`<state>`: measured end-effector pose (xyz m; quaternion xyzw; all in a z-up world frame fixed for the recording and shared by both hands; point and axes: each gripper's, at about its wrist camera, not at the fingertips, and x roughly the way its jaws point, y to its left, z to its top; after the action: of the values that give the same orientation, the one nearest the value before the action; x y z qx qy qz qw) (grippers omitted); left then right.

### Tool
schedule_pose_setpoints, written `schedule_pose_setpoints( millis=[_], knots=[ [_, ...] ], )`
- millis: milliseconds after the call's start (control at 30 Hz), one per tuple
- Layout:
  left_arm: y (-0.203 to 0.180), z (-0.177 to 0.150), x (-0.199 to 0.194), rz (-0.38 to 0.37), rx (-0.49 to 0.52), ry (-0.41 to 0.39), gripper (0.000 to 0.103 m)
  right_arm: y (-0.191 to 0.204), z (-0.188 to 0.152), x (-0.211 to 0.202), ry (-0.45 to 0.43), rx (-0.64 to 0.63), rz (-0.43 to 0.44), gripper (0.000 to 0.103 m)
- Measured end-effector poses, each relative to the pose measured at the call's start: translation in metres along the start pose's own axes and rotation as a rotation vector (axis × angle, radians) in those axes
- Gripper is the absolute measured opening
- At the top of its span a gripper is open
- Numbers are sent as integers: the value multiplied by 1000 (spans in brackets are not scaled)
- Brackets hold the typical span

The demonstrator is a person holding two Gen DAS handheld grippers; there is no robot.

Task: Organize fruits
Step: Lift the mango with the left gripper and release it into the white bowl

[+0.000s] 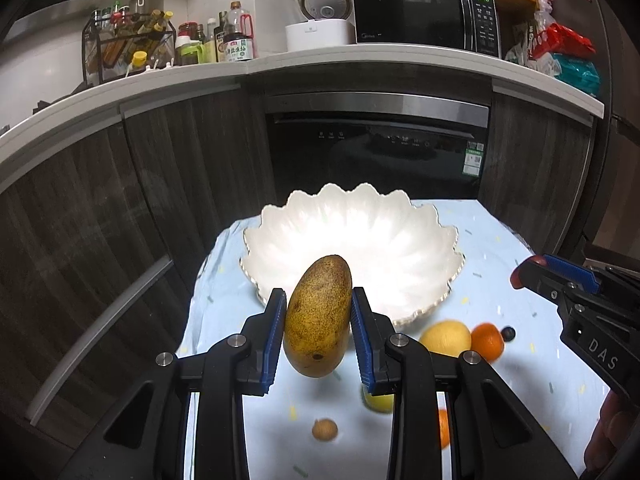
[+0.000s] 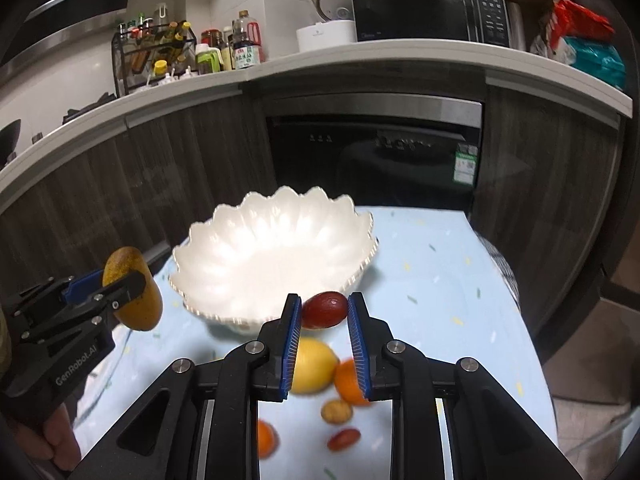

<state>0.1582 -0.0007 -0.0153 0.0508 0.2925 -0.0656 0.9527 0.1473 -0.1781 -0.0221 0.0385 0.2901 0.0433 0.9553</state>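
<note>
Bowl (image 1: 352, 240) empty. Left tool (image 1: 319, 322) clamps mango (image 1: 318, 316); right tool (image 2: 324, 312) pinches small red fruit (image 2: 324, 310), probably a date. Lemon (image 2: 314, 364), oranges, others remain on near tabletop (image 2: 440, 280).

Scalloped white bowl (image 1: 352, 236): glossy, ceramic-looking, strong glare inside. Pale blue tablecloth (image 1: 496, 292): matt woven cloth w/ small printed flecks. Yellow-brown mango (image 1: 318, 316): dull skin, fine dark speckles. Dark red oval fruit (image 2: 324, 310): smooth, slight sheen. Left gripper (image 1: 319, 336) & right gripper (image 2: 324, 344): matt black plastic arms, ribbed blue pads, bright metal pivot pins. Dark cabinet fronts (image 1: 168, 184): wood-grain, matt. Black microwave (image 1: 424, 16): glossy door.
</note>
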Motion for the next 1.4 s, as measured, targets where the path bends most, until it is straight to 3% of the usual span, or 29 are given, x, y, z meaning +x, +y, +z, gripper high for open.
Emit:
schedule_pose_setpoints(
  millis=[233, 567, 967, 1100, 1267, 1400],
  knots=[
    [-1, 16, 28, -23, 14, 10, 32, 6, 23, 28, -19, -48, 25, 21],
    [-8, 37, 64, -53, 20, 15, 32, -26, 56, 49, -49, -24, -53, 18],
    [-14, 38, 98, -36, 36, 84, 33, -32, 34, 52, -2, 19, -70, 18],
    [-16, 38, 91, -20, 55, 48, 49, -34, 30, 52, 7, 29, -67, 18],
    [-16, 39, 86, -18, 44, 53, 53, -37, 33, 48, 0, 33, -75, 19],
    [-16, 37, 79, -13, 39, 48, 66, -40, 34, 42, -9, 38, -80, 21]
  ],
)
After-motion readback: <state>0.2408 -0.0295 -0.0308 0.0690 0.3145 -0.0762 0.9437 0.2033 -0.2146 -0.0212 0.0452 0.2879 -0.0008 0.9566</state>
